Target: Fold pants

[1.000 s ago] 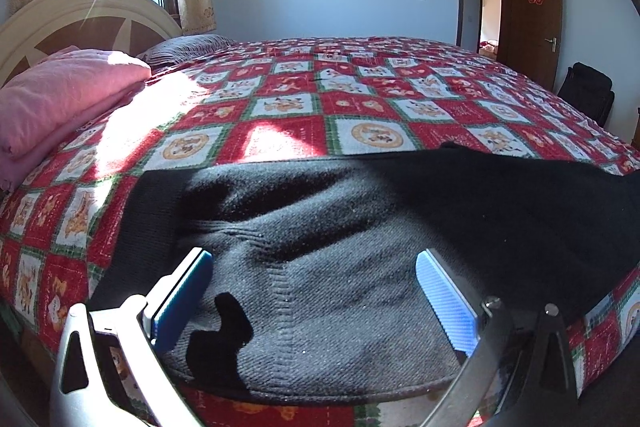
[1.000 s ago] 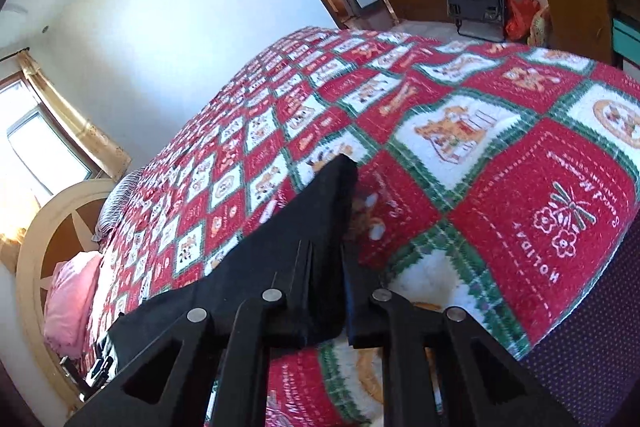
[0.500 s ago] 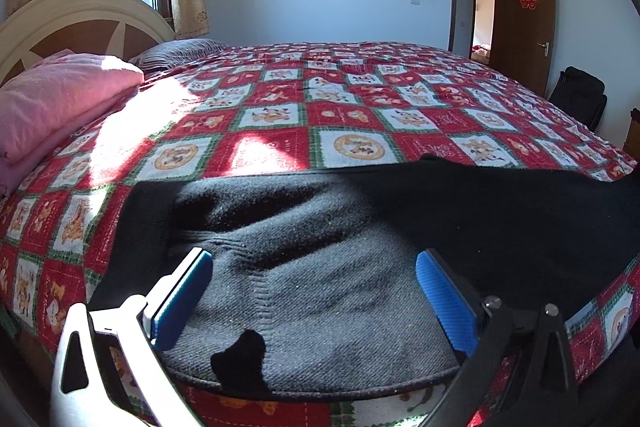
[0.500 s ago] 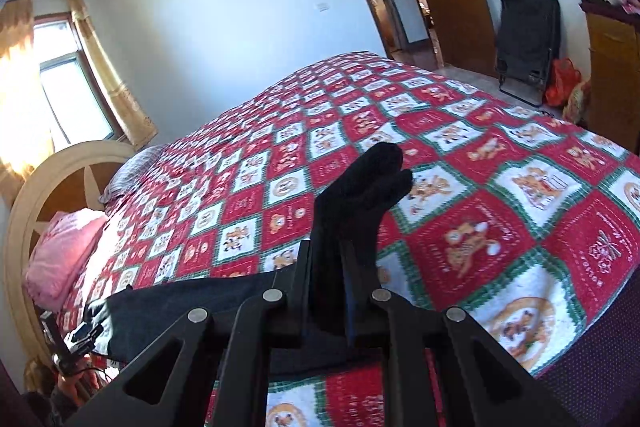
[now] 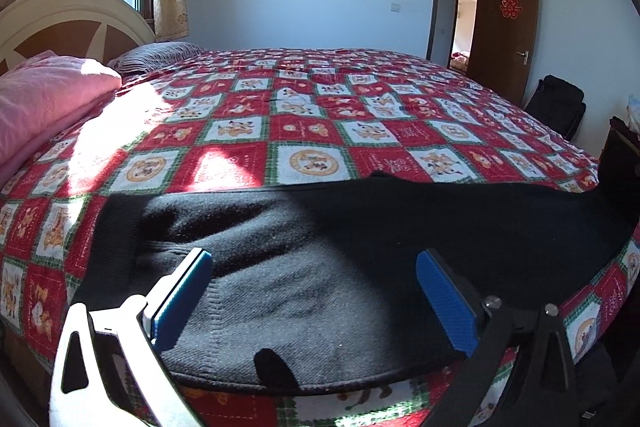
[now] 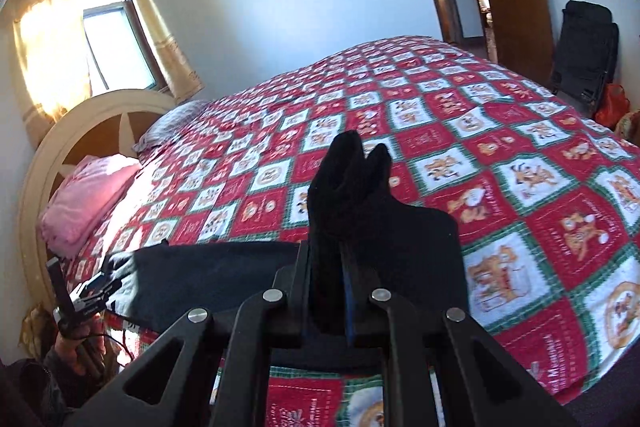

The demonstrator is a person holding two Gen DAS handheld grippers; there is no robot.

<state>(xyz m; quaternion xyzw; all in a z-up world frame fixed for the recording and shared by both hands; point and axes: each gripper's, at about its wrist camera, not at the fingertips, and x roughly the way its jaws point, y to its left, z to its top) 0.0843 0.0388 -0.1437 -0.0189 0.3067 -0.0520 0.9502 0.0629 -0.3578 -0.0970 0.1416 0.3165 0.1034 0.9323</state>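
Soft, floppy pants [image 5: 320,267] on the bed [image 5: 304,131]

Right gripper [image 6: 344,291] pinches the leg ends; left gripper [image 5: 312,291] is spread over the waist. Grab the hems.

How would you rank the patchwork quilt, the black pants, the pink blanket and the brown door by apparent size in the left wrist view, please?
1. Patchwork quilt
2. Black pants, enlarged by nearness
3. Pink blanket
4. Brown door, far away
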